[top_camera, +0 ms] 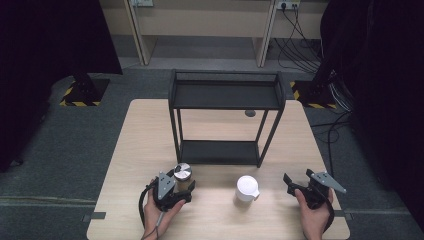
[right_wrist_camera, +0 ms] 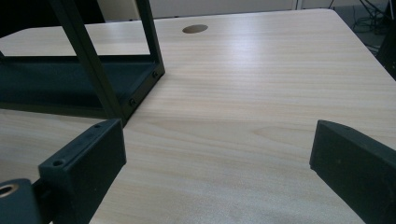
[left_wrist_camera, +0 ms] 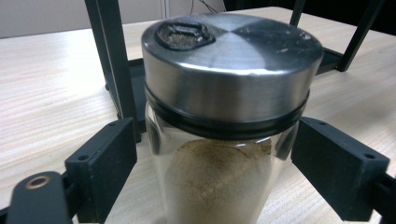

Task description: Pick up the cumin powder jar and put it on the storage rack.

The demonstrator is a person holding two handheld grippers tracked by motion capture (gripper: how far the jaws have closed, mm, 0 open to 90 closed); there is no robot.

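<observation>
Here, the wooden table carries a black two-tier rack, standing toward its far side with both shelves bare. In front of the rack, near the table's front edge, sit two smaller things well apart from each other: a white lidded container toward the middle, and a glass spice jar just off the rack's front left leg. The jar stands upright, capped by a brushed steel lid (a small shaker opening sits near its edge), and holds a tan powder up to roughly its shoulder. The left gripper has its jaws on either side of the jar's glass body; a thin gap shows between each pad and the glass, so the jaws are not pressing on it. The right gripper rests at the table's front right, jaws spread wide over bare wood, holding nothing.
</observation>
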